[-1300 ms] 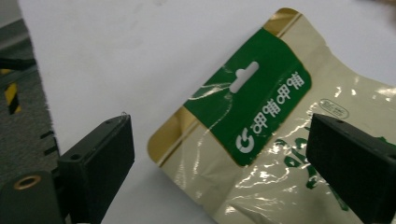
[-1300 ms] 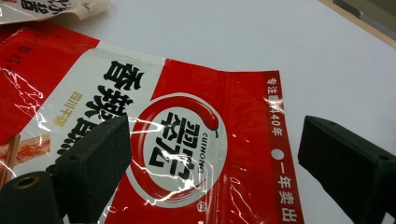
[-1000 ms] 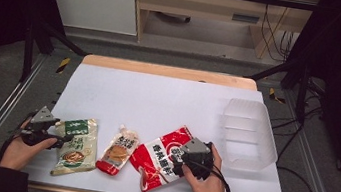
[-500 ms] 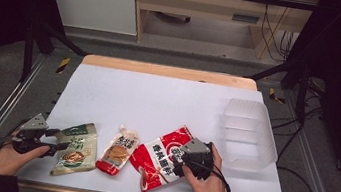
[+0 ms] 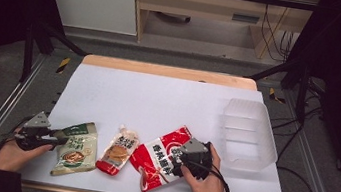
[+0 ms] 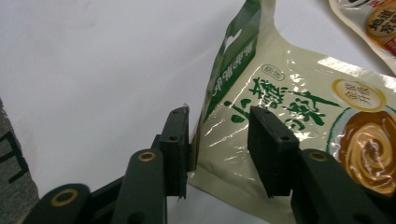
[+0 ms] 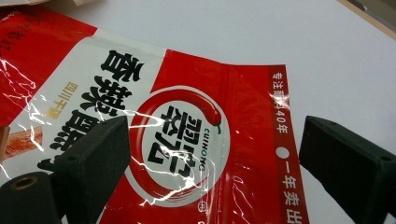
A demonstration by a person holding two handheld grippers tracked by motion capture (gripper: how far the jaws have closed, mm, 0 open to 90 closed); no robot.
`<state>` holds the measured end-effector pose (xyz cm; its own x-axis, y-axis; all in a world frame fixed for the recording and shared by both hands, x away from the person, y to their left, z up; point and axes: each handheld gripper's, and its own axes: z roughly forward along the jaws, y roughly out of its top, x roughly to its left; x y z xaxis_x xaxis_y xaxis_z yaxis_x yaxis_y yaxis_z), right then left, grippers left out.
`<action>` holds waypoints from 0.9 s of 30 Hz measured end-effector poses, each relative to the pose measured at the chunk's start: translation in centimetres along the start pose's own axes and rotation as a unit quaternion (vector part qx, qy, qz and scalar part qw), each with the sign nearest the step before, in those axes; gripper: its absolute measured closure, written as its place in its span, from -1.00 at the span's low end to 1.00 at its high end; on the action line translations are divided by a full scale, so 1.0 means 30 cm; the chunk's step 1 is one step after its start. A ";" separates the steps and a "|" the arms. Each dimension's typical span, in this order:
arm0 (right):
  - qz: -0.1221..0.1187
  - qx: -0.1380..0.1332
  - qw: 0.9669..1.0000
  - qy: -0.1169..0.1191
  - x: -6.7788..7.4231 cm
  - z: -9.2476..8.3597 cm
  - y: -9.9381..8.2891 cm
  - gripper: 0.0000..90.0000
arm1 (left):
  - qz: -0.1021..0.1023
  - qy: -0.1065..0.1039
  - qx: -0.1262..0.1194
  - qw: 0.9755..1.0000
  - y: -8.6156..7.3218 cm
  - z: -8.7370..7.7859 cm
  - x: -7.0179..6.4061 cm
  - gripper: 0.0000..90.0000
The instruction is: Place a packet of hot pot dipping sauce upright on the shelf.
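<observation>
Left gripper view: closing left gripper (image 6: 219, 149) straddles green pouch's (image 6: 299, 135) edge, bottom cut off.

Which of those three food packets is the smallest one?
The middle pouch, orange and white with a spout on top. It lies between the bigger green packet and the bigger red packet.

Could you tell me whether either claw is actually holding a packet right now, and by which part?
Neither yet. The left claw has just been closing around the green packet's left edge; its jaws aren't pressing. The right claw stands open over the red packet.
</observation>
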<state>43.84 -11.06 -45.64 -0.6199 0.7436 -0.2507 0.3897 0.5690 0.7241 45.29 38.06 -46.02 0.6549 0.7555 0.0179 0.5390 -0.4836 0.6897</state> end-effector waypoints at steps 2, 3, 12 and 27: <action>0.001 0.001 1.000 -0.002 -0.001 0.000 0.000 -0.79 | -0.001 0.008 -0.003 1.000 0.009 0.009 -0.001 0.46; 0.001 0.001 1.000 -0.002 -0.001 0.000 0.000 -0.79 | -0.001 0.008 -0.003 1.000 0.009 0.009 -0.001 0.48; -0.001 0.007 1.000 -0.009 -0.002 0.007 -0.002 -0.79 | -0.010 0.011 -0.003 1.000 -0.001 0.007 0.022 0.89; 0.008 0.011 1.000 -0.012 -0.006 0.006 -0.008 -0.80 | -0.006 0.033 -0.045 0.998 0.067 -0.122 -0.013 1.00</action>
<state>43.98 -11.27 -45.88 -0.5973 0.7606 -0.2542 0.4145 0.5642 0.7141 44.19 38.41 -41.98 0.6118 0.7891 0.0548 0.4940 -0.4353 0.7526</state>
